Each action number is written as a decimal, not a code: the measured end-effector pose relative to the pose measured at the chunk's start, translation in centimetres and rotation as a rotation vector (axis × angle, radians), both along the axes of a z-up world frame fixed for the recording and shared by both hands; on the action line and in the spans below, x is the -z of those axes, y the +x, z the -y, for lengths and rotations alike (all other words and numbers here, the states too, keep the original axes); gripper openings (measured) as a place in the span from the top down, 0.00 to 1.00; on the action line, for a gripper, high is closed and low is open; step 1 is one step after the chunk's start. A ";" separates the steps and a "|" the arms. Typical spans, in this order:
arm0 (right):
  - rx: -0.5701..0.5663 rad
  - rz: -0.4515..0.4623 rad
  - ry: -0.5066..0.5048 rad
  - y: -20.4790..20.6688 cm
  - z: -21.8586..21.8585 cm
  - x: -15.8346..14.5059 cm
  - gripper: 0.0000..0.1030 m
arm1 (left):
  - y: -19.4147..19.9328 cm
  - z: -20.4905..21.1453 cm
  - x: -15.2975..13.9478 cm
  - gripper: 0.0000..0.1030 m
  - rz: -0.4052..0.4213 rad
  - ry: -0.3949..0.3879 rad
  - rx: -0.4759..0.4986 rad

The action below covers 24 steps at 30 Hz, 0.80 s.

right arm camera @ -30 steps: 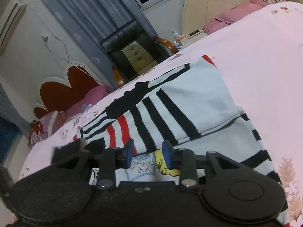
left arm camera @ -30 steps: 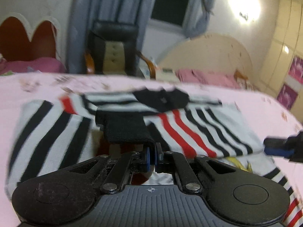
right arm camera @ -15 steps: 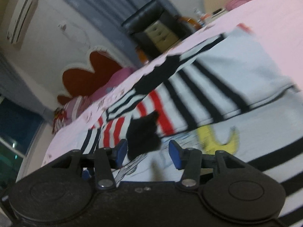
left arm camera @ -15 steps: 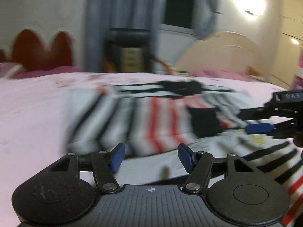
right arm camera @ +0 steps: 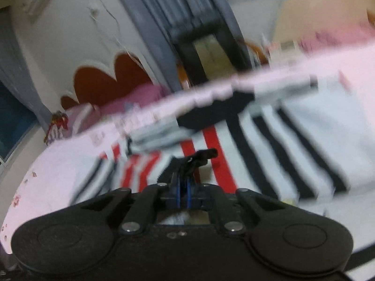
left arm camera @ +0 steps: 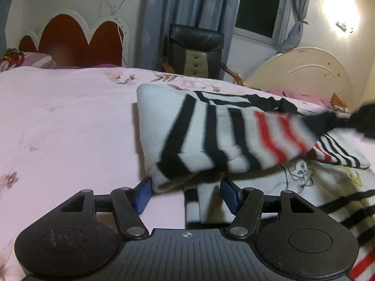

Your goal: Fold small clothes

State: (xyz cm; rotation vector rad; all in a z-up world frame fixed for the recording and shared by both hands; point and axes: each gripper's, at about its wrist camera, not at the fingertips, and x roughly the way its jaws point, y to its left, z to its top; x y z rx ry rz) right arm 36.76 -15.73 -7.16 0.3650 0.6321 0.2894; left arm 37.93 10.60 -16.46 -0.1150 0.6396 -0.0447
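Striped sweater [left arm camera: 211, 140] unlabelled; left gripper [left arm camera: 186, 194] jaws apart, right gripper [right arm camera: 184, 194] clamped on black cuff [right arm camera: 199, 158].

A home bedroom is shown: a pink floral bedspread [left arm camera: 70, 121], a scalloped red headboard [left arm camera: 70, 39] at ten o'clock, grey curtains [left arm camera: 187, 4] at twelve.

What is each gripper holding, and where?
Right gripper: shut on the black sleeve cuff of the striped top. Left gripper: open, holding nothing.
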 end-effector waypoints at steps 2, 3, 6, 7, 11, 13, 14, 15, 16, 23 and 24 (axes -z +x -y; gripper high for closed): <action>0.016 0.079 -0.021 -0.6 0.8 -2.2 0.94 | 0.7 0.1 0.1 0.39 -0.001 0.005 -0.006; 0.034 0.108 -0.032 -0.7 1.5 -3.0 0.94 | 0.8 0.1 0.1 0.40 0.006 0.008 -0.013; 0.107 0.117 -0.065 -0.6 4.2 -3.8 0.94 | 0.8 -0.2 -0.2 0.48 0.040 -0.004 -0.041; 0.114 0.098 -0.067 -0.4 5.0 -3.5 0.94 | 0.8 -0.3 -0.3 0.52 0.046 -0.014 -0.041; 0.130 0.040 -0.058 -0.3 7.4 -2.0 0.94 | 1.2 0.2 -0.2 0.59 0.048 -0.006 -0.015; 0.135 0.039 -0.073 -0.4 7.7 -1.5 0.94 | 1.4 0.4 -0.4 0.59 0.054 -0.011 -0.009; 0.144 0.042 -0.079 -0.4 8.0 -1.4 0.94 | 1.5 0.4 -0.5 0.59 0.051 -0.008 -0.003; 0.152 0.048 -0.085 -0.6 8.1 -1.4 0.94 | 1.6 0.5 -0.5 0.59 0.046 0.005 0.001; 0.160 0.055 -0.087 -0.6 8.4 -1.4 0.95 | 1.7 0.6 -0.6 0.59 0.039 0.010 0.002; 0.131 0.038 -0.119 0.2 8.9 -1.2 0.95 | 2.0 0.0 -0.3 0.59 0.011 -0.032 -0.014; 0.127 0.026 -0.124 0.4 8.9 -0.9 0.95 | 2.1 0.0 -0.3 0.59 0.011 -0.037 -0.018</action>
